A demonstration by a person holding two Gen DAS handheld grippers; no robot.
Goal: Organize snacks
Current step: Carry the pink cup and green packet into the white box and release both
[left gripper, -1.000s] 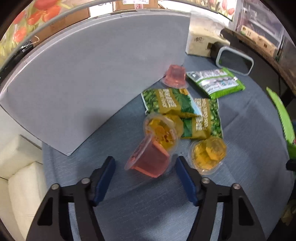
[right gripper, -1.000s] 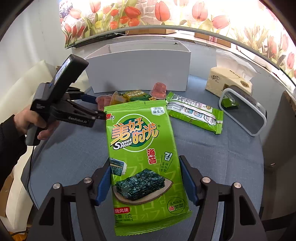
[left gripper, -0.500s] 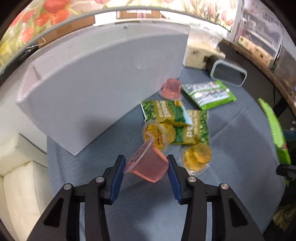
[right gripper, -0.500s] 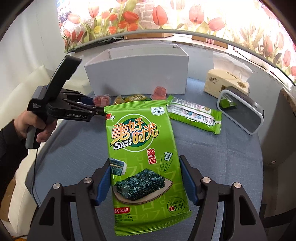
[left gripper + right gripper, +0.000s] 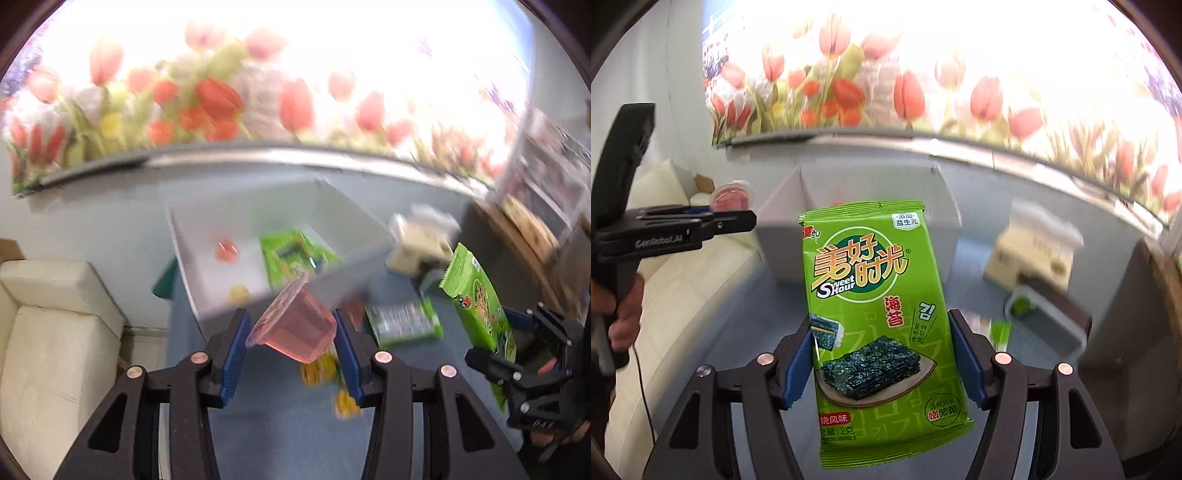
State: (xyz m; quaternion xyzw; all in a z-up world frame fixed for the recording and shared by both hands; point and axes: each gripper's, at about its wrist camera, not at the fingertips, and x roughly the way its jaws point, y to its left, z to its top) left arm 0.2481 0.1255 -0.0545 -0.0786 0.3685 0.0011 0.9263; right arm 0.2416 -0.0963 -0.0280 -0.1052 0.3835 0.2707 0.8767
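Both grippers have risen off the table toward the white box (image 5: pixel 354 229). Left gripper (image 5: pixel 291 343) pinches a pink jelly cup (image 5: pixel 299 328); right gripper (image 5: pixel 881 365), half-open, clamps a seaweed packet (image 5: pixel 879 314).

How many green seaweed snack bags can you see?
3: one seaweed bag held in the right gripper, one inside the white box, one flat on the table. Others may be hidden.
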